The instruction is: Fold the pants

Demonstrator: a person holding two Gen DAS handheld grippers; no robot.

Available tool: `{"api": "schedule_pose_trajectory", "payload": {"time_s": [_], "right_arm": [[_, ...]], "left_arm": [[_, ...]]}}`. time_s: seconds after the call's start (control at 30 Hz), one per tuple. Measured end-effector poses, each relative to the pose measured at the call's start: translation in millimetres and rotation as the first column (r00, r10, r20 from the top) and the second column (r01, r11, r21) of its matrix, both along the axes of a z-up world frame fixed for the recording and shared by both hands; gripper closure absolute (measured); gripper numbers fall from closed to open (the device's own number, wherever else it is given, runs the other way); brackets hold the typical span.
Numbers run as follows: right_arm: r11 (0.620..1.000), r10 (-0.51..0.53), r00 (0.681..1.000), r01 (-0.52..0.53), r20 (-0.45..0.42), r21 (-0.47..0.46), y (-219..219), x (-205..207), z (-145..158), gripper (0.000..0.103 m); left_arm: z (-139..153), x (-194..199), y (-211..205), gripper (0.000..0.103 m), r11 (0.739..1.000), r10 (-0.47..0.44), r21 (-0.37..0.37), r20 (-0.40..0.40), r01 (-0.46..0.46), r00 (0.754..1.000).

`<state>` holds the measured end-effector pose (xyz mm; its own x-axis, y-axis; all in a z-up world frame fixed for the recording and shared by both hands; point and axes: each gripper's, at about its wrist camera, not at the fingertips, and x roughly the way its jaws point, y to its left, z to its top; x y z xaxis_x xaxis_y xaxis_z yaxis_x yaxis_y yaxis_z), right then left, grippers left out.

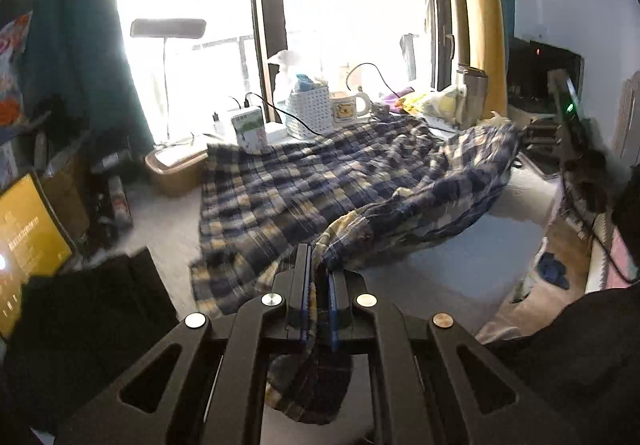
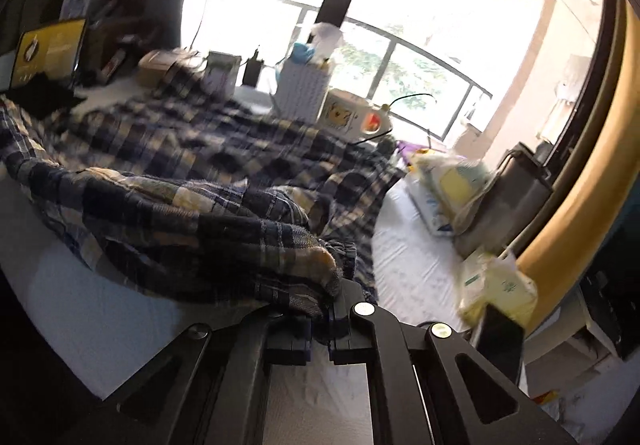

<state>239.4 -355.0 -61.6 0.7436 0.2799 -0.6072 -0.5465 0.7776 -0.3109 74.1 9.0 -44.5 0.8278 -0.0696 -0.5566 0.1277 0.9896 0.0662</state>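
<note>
Strong daylight pours through the window point(image 1: 340, 5), blown out to white glare in both views, leaving the near foreground dim and backlit. Fisheye bending curves the edges, with dark vignetted corners. The right wrist view is smeared with motion blur across the plaid pants point(image 2: 180, 165).

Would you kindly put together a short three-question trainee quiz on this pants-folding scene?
1. True or false: the left tool is shut on the plaid pants.
2. What stands right beside the white basket at the window? A) a mug B) a kettle C) a vase
3. Fill in: the right tool grips an edge of the ____.

Key:
1. True; cloth is pinched between its fingers and hangs below them.
2. A, the mug with a yellow cartoon picture.
3. Pants; the right tool is shut on a bunched edge.
</note>
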Motion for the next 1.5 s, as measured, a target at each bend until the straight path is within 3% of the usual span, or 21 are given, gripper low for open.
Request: {"api": "schedule_pose_trajectory", "payload": {"time_s": [0.17, 0.4, 0.57, 0.77, 1.0, 1.23, 1.27, 1.43, 1.5], "right_arm": [[0.995, -0.050, 0.999, 0.052, -0.016, 0.087, -0.8, 19.9, 26.9, 0.100], [0.975, -0.126, 0.991, 0.132, -0.045, 0.176, 1.9, 62.2, 42.9, 0.100], [0.965, -0.158, 0.986, 0.165, -0.053, 0.203, 9.2, 98.6, 46.6, 0.100], [0.954, -0.183, 0.980, 0.197, -0.083, 0.226, 18.4, 151.6, 39.8, 0.100], [0.944, -0.218, 0.967, 0.243, -0.132, 0.223, 26.9, 209.6, 19.3, 0.100], [0.957, -0.214, 0.962, 0.242, -0.171, 0.162, 41.7, 255.1, -6.7, 0.100], [0.957, -0.216, 0.961, 0.244, -0.175, 0.155, 43.4, 259.7, -9.4, 0.100], [0.954, -0.244, 0.948, 0.273, -0.204, 0.125, 46.3, 286.2, -25.4, 0.100], [0.951, -0.256, 0.941, 0.287, -0.223, 0.119, 45.0, 294.9, -30.3, 0.100]], "left_arm": [[13.8, 30.3, 13.0, 0.097, 1.000, -0.003, 0.023, 0.049, 0.002, 0.999], [14.9, 97.5, 43.3, 0.097, 0.992, -0.022, -0.128, 0.002, 0.022, 1.000], [12.0, 139.8, 55.5, 0.097, 0.987, -0.031, -0.161, -0.021, 0.027, 0.999], [11.3, 196.1, 72.1, 0.097, 0.981, -0.050, -0.189, -0.048, 0.040, 0.998], [-9.8, 263.8, 85.1, 0.096, 0.976, -0.084, -0.212, -0.169, 0.047, 0.982], [-33.1, 301.7, 98.0, 0.091, 0.979, -0.069, -0.204, -0.244, 0.018, 0.967], [-35.9, 307.1, 98.0, 0.088, 0.982, -0.062, -0.187, -0.249, 0.015, 0.966], [-29.5, 322.9, 110.4, 0.046, 0.991, 0.057, -0.110, -0.200, -0.080, 0.978], [-23.2, 324.9, 118.0, 0.046, 0.987, 0.104, -0.101, -0.173, -0.122, 0.979]]}}
